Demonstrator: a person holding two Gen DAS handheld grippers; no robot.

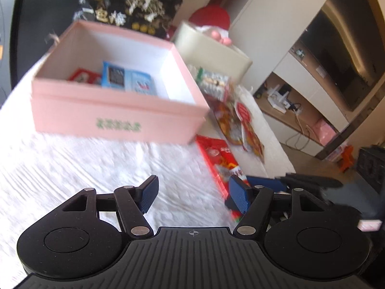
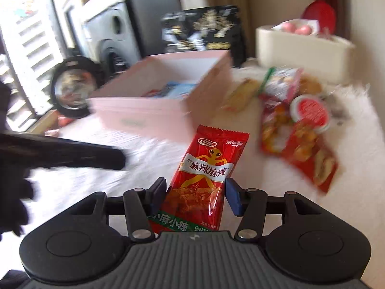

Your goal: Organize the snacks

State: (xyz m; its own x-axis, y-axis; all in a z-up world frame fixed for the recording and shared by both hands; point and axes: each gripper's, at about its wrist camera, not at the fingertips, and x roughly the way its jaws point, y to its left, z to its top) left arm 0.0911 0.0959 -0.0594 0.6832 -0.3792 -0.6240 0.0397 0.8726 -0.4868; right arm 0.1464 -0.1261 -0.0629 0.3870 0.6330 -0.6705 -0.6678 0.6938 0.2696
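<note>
Slippage is my worry: right gripper (image 2: 196, 195) clamps the red snack packet (image 2: 207, 175) by its edges, short of the pink box (image 2: 154, 110). Slick film could buckle out (left gripper (image 1: 193, 193) gapes, empty).

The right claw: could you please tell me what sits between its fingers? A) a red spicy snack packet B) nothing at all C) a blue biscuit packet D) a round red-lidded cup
A: the red snack packet stands upright between the fingers of the right claw.
</note>
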